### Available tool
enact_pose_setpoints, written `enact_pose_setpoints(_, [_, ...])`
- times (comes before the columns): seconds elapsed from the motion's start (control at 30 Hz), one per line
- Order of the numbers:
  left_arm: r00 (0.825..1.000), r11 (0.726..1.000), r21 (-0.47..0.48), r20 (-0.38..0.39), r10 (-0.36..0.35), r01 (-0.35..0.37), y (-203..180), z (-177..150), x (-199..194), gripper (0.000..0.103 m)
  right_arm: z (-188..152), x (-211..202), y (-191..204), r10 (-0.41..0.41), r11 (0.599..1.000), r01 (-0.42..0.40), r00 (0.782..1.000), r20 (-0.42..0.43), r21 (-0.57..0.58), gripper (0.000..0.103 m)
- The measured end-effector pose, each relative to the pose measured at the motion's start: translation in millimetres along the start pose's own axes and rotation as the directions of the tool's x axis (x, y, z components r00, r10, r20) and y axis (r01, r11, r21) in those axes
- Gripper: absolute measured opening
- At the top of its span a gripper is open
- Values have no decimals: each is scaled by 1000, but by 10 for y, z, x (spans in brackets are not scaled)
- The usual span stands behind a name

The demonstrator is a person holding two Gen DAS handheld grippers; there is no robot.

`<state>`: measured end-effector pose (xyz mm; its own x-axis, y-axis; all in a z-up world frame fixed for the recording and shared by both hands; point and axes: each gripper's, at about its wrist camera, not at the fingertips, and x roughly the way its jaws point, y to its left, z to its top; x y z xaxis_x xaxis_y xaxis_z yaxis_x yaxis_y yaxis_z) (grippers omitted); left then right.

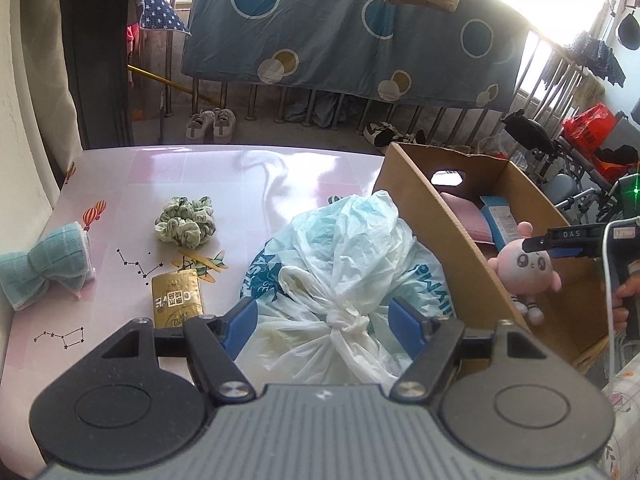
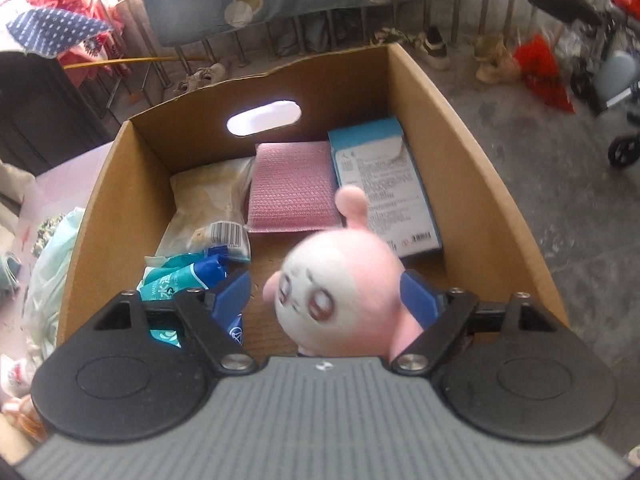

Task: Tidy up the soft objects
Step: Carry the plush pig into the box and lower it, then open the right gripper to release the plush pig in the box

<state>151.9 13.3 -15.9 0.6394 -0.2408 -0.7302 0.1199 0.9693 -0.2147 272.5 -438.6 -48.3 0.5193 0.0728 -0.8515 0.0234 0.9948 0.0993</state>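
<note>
Two grippers work at once. The right gripper point(image 2: 326, 300) stands with jaws apart around a pink plush point(image 2: 340, 292) over the box point(image 2: 472, 152); only the right pad seems to touch it, so a release into the box looks likely. Beneath lie a pink pad point(image 2: 292, 188), a blue carton point(image 2: 384, 184) and wrappers point(image 2: 192, 276). The left gripper point(image 1: 322, 320) hangs with jaws apart on either side of a knotted bag point(image 1: 348, 256), probably about to grasp it. Farther left on the table point(image 1: 132, 184) wait a scrunchie point(image 1: 186, 222) and a bow point(image 1: 44, 268).
</note>
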Motion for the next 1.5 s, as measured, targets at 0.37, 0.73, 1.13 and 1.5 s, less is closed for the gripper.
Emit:
enact_pose_setpoints(0.37, [1000,1000,-4,-14,-1,1,1,-36,6,73,-37,409,111,-225,963,217,974,-36,-163,88])
enact_pose_setpoints(0.73, [1000,1000,-18,-8,-3,3,30,-79,-67,73,-53,284,23,-71,986,69,997,-9,-151,83])
enact_pose_setpoints(1.13, [1000,997,-68,-5,25,-26,209,-248,-197,73,-152,353,616,-19,884,0,999,-35,-468,88])
enact_pose_setpoints(1.5, [999,990,-130,9,48,-47,446,-393,-357,74,-31,-5,399,171,955,-170,985,-15,-244,96])
